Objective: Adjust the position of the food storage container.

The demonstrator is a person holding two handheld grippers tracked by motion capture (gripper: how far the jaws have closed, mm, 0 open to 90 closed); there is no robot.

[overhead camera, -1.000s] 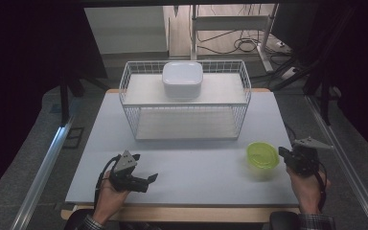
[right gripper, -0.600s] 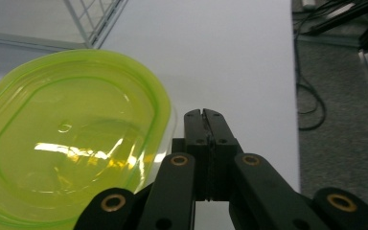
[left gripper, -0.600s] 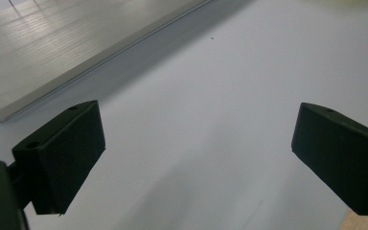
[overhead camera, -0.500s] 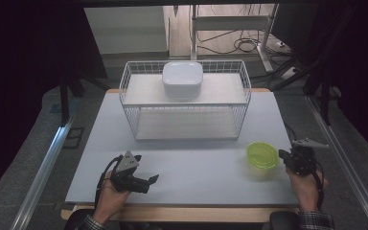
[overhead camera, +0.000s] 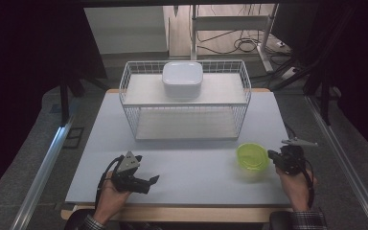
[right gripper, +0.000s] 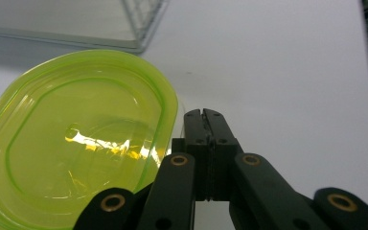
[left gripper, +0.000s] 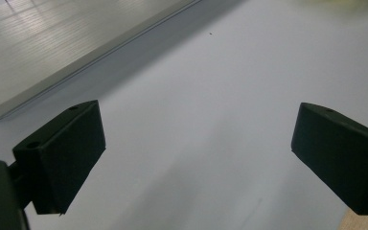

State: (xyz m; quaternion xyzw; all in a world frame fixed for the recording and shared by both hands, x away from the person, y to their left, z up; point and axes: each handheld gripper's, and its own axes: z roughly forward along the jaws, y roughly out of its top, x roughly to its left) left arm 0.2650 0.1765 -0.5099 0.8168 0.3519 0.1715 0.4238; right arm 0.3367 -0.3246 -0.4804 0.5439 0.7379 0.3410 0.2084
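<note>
Behind green lid (overhead camera: 252, 156), wire basket (overhead camera: 186, 103).

Translucent lime-green glossy plastic bowl (right gripper: 72, 143); white wire-mesh metal basket (overhead camera: 187, 103) at 11 o'clock from it; smooth matt pale-grey desk (overhead camera: 191, 167); matt black plastic fingers (left gripper: 62, 155).

A wire basket (overhead camera: 186, 103) stands at the back middle of the desk (overhead camera: 191, 167), with a lidded box (overhead camera: 182, 79) on its upper shelf. A bowl (overhead camera: 252, 156) sits before the basket's right end, the right gripper (overhead camera: 274, 158) just beside it. The left gripper (overhead camera: 149, 181) rests near the front left.
</note>
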